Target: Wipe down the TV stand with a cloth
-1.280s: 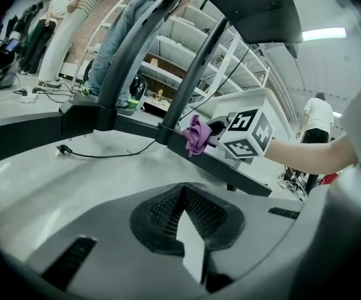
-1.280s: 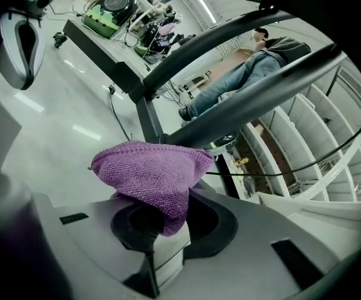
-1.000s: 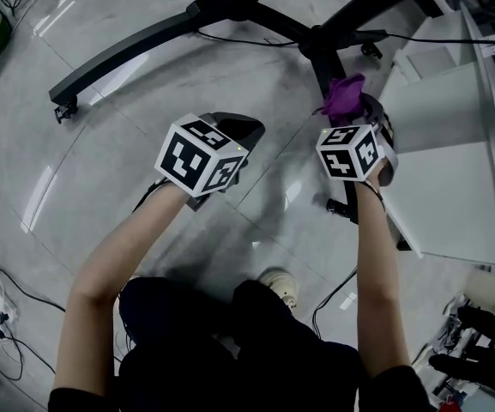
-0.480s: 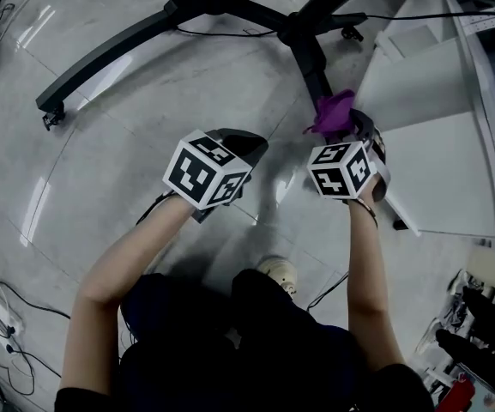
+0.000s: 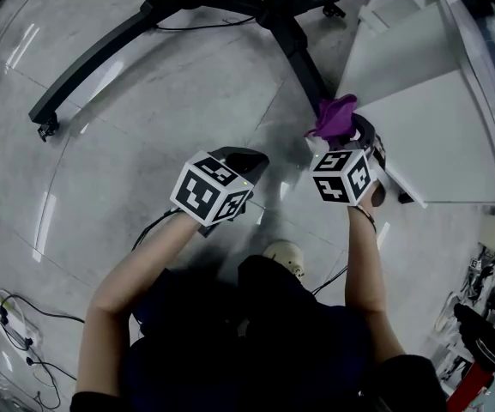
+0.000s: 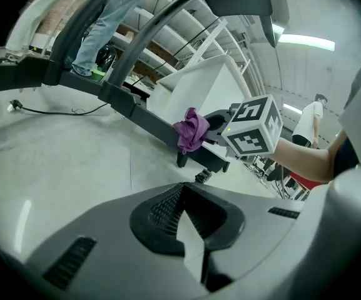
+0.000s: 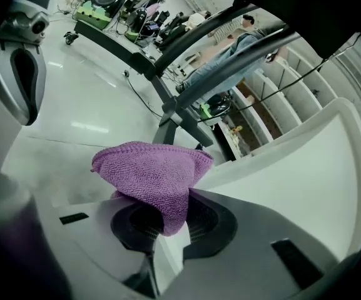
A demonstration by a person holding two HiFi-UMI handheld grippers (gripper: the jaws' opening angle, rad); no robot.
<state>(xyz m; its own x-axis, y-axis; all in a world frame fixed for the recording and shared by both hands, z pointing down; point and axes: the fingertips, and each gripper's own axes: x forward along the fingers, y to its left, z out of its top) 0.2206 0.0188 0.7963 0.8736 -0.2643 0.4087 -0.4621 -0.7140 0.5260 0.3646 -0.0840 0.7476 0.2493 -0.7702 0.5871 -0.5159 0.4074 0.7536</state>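
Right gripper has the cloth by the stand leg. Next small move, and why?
Probably lower the right gripper slightly so the cloth presses on the stand leg, then wipe along it. The cloth is clamped in its jaws and hangs right at the leg, but firm contact isn't clear. The left gripper holds nothing.

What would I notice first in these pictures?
The bright purple cloth, pinched in the right tongs close to a black stand leg. Then the black-and-white left cube and right cube over the shiny grey floor. The left tongs are shut on nothing.
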